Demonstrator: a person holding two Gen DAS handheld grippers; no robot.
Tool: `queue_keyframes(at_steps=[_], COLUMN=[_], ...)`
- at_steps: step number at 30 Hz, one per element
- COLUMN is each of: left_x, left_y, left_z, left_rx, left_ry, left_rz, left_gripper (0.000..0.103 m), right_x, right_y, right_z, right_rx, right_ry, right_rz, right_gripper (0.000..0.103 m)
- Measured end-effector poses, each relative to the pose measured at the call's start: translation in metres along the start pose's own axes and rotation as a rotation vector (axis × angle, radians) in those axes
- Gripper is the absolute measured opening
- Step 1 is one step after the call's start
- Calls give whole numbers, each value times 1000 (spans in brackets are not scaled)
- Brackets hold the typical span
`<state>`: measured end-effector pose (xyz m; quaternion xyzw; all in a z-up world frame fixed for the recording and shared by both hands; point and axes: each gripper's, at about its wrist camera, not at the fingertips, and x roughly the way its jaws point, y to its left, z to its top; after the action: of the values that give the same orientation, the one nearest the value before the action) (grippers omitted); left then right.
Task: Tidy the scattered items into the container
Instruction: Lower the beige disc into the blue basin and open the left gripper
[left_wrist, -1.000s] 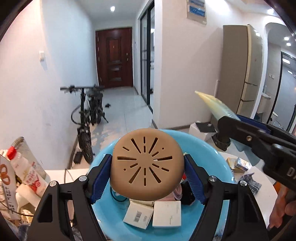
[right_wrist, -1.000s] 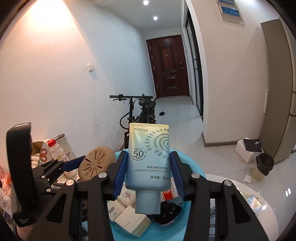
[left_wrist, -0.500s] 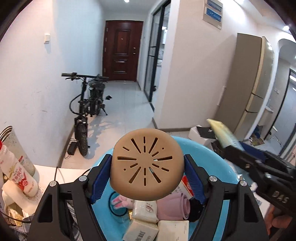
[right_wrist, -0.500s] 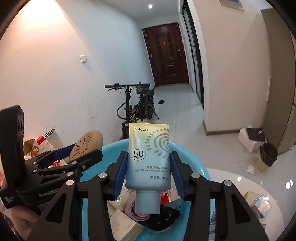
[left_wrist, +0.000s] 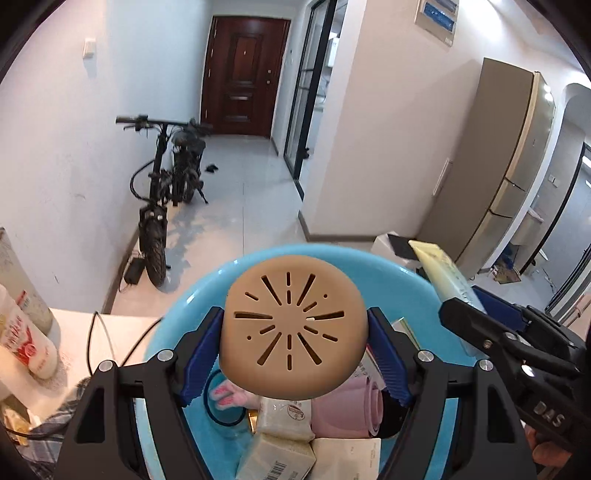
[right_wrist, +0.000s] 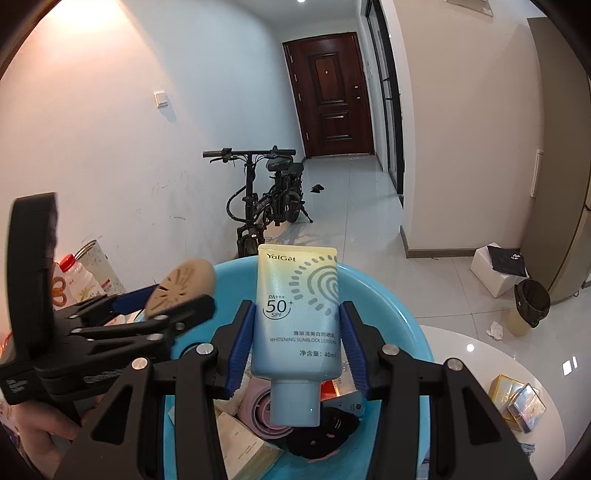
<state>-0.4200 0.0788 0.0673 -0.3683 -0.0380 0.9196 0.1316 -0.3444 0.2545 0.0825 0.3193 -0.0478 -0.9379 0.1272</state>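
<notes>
Both grippers loaded and held over the blue basin

Left gripper (left_wrist: 294, 356) is clamped on a tan slotted disc (left_wrist: 291, 328), blue pads pressing its two sides; right gripper (right_wrist: 297, 345) is clamped on a sunblock tube (right_wrist: 297, 321), cap end toward the camera. Both items sit above the blue basin (right_wrist: 384, 291), which already contains small cartons (left_wrist: 284, 421), a pink roll (left_wrist: 347, 410) and a dark cloth item (right_wrist: 325, 432). Gold boxes (right_wrist: 517, 400) lie on the white table (right_wrist: 480, 354) to the right of the basin. A bottle (left_wrist: 22, 332) stands left of the basin. Beyond, a bicycle (right_wrist: 266, 199) leans by the wall; a dark door (right_wrist: 330, 96) closes the corridor
</notes>
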Motion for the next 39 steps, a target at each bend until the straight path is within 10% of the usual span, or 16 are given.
queue_keyframes(at_steps=[39], left_x=[21], left_y=[-1], left_z=[-6], left_rx=[1], left_ry=[119], left_rz=[36], left_gripper=[81], right_x=[6], right_y=[-7], right_z=[-1], right_rx=[10], right_ry=[24], right_rz=[-7], right_gripper=[45])
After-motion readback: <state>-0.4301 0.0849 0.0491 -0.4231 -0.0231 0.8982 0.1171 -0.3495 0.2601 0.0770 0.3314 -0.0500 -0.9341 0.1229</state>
